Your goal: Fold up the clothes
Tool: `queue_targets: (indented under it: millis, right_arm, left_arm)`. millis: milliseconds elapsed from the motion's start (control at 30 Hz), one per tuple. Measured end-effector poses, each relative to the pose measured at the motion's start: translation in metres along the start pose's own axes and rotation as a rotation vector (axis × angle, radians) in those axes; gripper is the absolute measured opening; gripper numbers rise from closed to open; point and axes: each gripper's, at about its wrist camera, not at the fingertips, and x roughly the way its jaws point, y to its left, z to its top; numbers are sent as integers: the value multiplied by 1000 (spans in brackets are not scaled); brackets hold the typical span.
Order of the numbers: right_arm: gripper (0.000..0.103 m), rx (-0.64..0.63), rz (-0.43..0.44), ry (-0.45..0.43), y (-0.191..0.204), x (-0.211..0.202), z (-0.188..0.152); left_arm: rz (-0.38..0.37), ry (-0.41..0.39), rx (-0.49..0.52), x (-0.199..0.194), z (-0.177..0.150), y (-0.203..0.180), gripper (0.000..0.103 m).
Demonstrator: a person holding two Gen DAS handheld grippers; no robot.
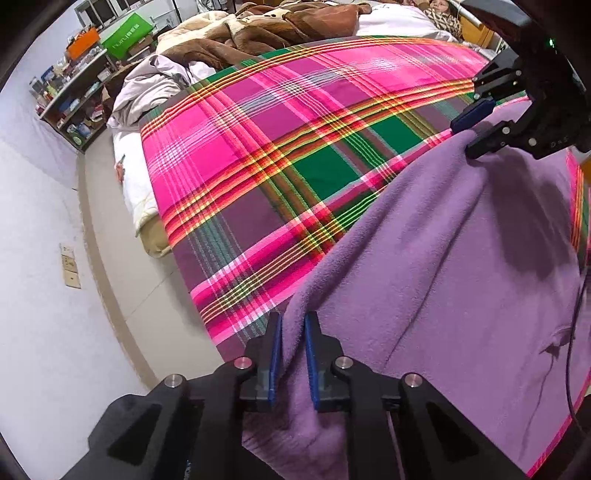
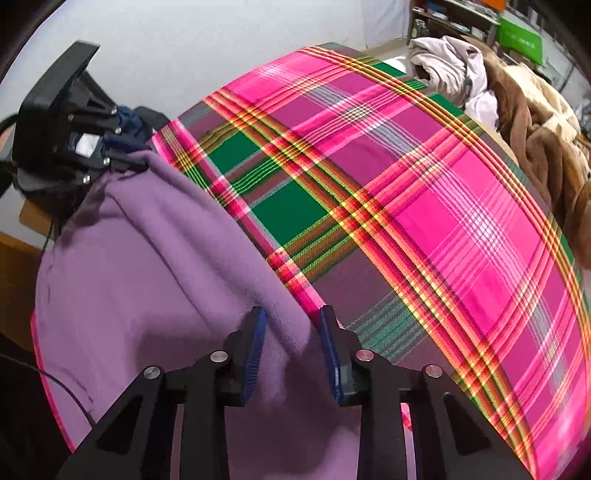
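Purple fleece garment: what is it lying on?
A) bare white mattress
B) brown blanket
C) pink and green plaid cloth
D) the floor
C: the purple fleece garment is spread over the pink and green plaid cloth, while the brown blanket is bunched beyond the cloth's far edge.

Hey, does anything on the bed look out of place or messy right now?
Nothing odd with the purple fleece garment; it lies on the plaid cloth, an edge in each gripper. Beyond it, a pale garment and brown blankets lie crumpled in a heap.
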Motion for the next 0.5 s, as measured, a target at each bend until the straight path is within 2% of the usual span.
queue_targets:
  millis: [133,267,333,500]
  right_arm:
    - [26,2,5,5,-2,-3,1]
    - [27,16,21,-8,-7,-10,-2]
    - [27,17,14,4,-8,-9,-4]
    - [28,7,5,31,-7,-4,-8]
  left_arm:
    - [-47,7,-51,-2,2,11,13]
    - [-118,-23,-107,-13,5,26,13]
    - [-113,-30,-110,-14,6,29,13]
    - [-105,22,-48,1,4,19,13]
